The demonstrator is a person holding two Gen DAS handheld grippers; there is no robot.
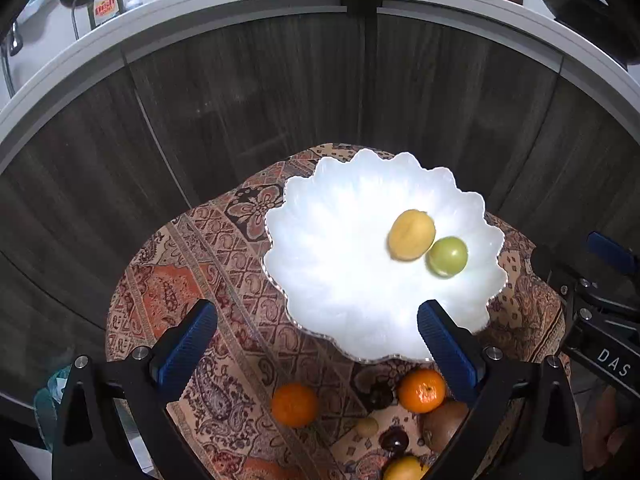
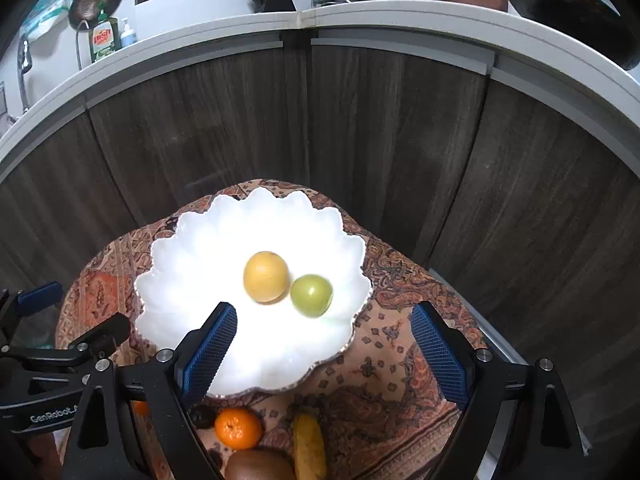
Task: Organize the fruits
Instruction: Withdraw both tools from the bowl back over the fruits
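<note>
Two released, empty grippers hover over a scalloped white bowl (image 2: pixel 168 264).
Left gripper (image 1: pixel 318 334) spans its near-left rim; right gripper (image 2: pixel 324 338) its near-right edge.

A bowl (image 2: pixel 176 264) sits on the bench (image 2: pixel 400 280), toward its far edge before the cabinet doors (image 2: pixel 360 120). In the bowl a lemon (image 2: pixel 265 276) touches an apple (image 2: pixel 311 295) on its right. Tangerines (image 1: pixel 421 391), a kiwi (image 2: pixel 258 465) and a banana (image 2: pixel 308 444) lie on the bench nearer than the bowl.
</note>
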